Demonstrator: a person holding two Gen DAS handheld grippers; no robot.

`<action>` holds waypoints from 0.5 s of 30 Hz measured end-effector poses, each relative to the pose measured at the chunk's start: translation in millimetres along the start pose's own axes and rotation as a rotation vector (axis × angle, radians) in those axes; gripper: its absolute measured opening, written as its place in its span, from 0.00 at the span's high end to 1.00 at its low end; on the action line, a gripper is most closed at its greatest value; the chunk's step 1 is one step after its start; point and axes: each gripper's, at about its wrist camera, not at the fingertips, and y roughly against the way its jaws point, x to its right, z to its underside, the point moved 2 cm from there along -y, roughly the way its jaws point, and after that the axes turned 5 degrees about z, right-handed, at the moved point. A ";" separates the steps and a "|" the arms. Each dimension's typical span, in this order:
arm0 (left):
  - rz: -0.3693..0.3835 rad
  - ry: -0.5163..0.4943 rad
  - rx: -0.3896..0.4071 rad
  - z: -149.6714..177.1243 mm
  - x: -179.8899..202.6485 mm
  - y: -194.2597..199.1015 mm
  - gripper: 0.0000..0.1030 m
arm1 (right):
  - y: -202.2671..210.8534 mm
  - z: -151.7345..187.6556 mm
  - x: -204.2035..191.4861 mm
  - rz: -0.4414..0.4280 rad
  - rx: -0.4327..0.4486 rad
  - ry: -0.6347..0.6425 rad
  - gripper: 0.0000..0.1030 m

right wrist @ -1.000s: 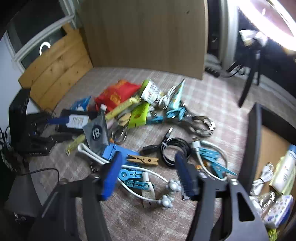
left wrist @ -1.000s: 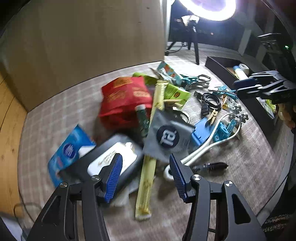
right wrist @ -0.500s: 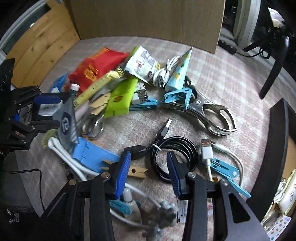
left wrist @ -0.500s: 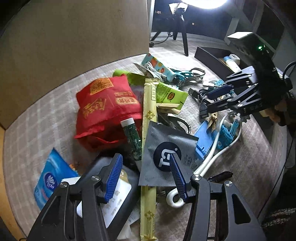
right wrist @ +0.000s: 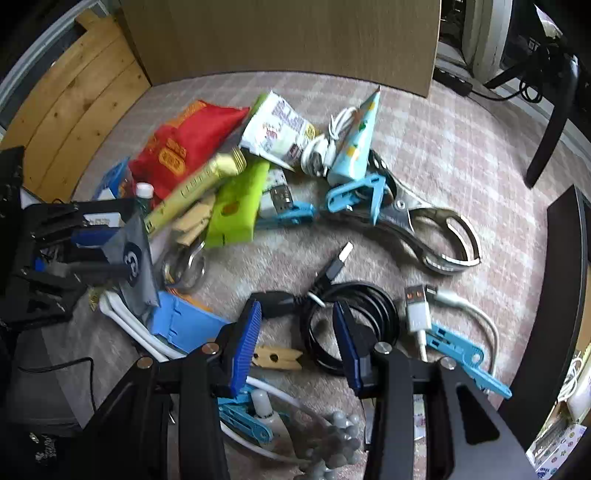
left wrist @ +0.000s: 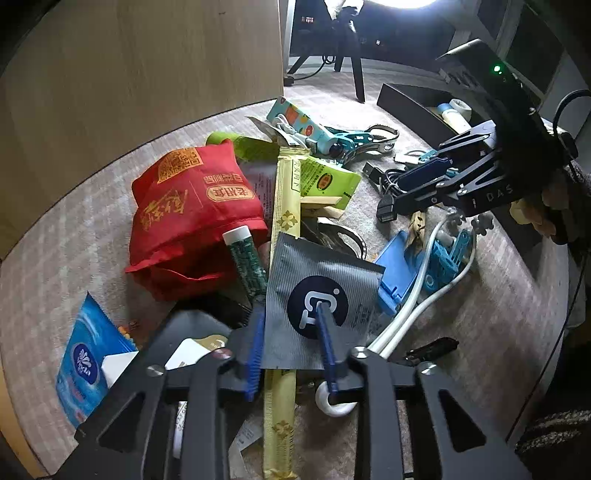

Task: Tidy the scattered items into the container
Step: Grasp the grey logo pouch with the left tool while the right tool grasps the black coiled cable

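A heap of small items lies on the checked cloth. My left gripper (left wrist: 290, 334) has its jaws around a grey foil sachet (left wrist: 321, 291) with a dark round logo; the blue pads touch its near edge. The sachet also shows in the right wrist view (right wrist: 135, 258), lifted on edge between the left gripper's fingers. My right gripper (right wrist: 297, 330) is open, low over a coiled black USB cable (right wrist: 354, 314), jaws either side of its left part. The black container (left wrist: 417, 107) stands at the far right and holds several items.
A red pouch (left wrist: 192, 206), long yellow stick pack (left wrist: 284, 206), green pack (left wrist: 325, 177), blue tissue pack (left wrist: 85, 358), blue plastic stand (right wrist: 181, 321), wooden peg (right wrist: 277, 358), metal tongs (right wrist: 424, 229), white cables and blue clips lie around. A wooden board (right wrist: 280, 33) stands behind.
My left gripper moved forward and closed in on the grey sachet, tilting it up. My right gripper dropped lower over the black cable.
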 end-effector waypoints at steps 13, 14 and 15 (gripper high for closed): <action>0.005 0.019 0.012 0.6 0.4 6.2 0.98 | -6.7 -13.4 1.2 -0.022 -0.056 -0.010 0.62; 0.005 0.020 0.011 0.8 0.6 6.6 0.98 | -6.5 -12.8 -1.6 -0.006 -0.067 0.026 0.62; 0.004 0.020 0.010 0.9 0.7 6.8 0.99 | -6.4 -10.7 -5.7 -0.001 -0.074 0.045 0.62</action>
